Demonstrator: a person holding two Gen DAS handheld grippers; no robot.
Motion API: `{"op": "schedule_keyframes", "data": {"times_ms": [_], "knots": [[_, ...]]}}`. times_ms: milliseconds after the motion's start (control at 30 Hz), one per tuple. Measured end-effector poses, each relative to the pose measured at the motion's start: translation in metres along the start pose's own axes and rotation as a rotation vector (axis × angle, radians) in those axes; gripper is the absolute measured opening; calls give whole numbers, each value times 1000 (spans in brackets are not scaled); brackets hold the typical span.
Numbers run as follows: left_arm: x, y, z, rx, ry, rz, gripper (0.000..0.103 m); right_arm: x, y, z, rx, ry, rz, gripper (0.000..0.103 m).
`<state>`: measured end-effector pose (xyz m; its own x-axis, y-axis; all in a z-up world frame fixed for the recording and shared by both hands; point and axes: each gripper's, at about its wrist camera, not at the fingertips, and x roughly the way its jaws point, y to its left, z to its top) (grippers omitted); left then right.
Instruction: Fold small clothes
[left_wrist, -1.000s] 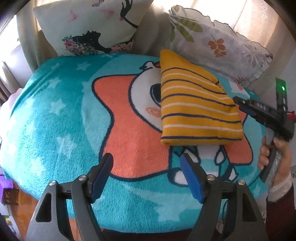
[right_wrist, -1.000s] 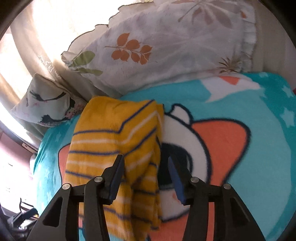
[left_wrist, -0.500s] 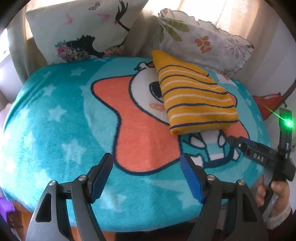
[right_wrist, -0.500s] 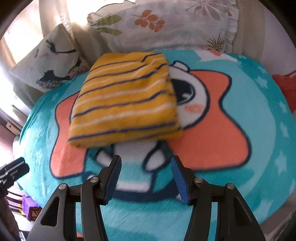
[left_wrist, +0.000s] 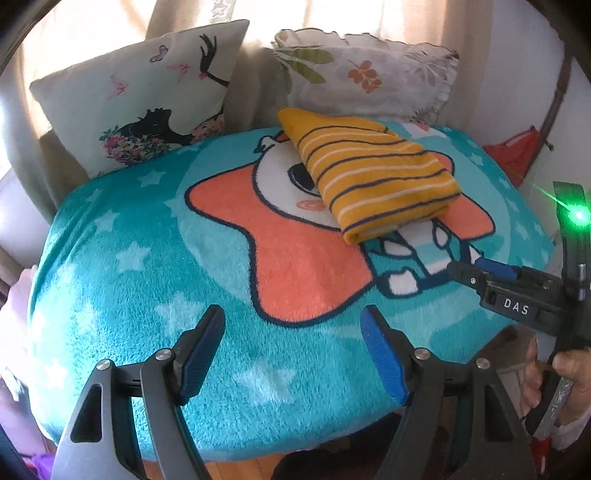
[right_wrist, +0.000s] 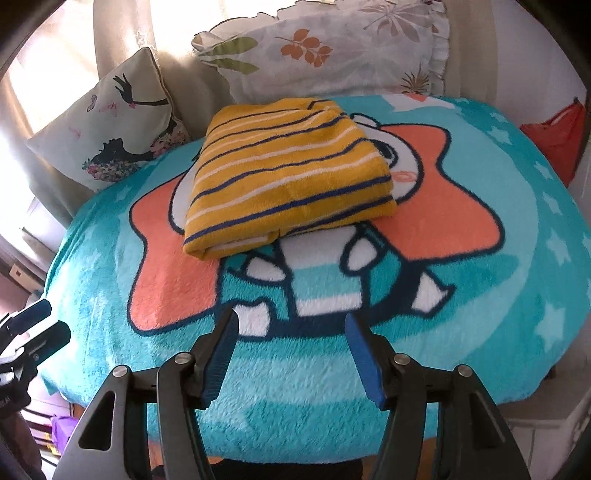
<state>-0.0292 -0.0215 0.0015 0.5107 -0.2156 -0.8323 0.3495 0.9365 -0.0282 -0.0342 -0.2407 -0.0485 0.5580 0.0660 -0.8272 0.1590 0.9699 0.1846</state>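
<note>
We are looking at the folded garment lying flat on the blanket, in the upper middle of the right wrist frame, just below the pillows. Our left gripper is gaping wide over bare blanket, gripping nothing. Our right gripper is opening its jaws, with nothing between them, below the garment and apart from it.
</note>
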Motion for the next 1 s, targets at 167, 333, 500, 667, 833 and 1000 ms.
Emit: {"op": "schedule_keyframes", "data": {"times_ms": [167, 333, 500, 667, 833, 1000], "knots": [[3, 1, -8, 7, 26, -7, 75, -1, 1, -8, 17, 9, -4, 64], [6, 3, -15, -2, 48, -19, 75, 0, 5, -14, 18, 23, -13, 64], [6, 1, -17, 1, 51, -31, 75, 0, 8, -17, 8, 34, -19, 64], [7, 1, -18, -1, 54, -37, 75, 2, 7, -20, 15, 50, -21, 65], [7, 2, -17, -1, 47, -37, 75, 2, 6, -21, 30, 56, -22, 65], [1, 2, -16, -8, 16, -34, 75, 0, 7, -18, 19, 52, -22, 65]]}}
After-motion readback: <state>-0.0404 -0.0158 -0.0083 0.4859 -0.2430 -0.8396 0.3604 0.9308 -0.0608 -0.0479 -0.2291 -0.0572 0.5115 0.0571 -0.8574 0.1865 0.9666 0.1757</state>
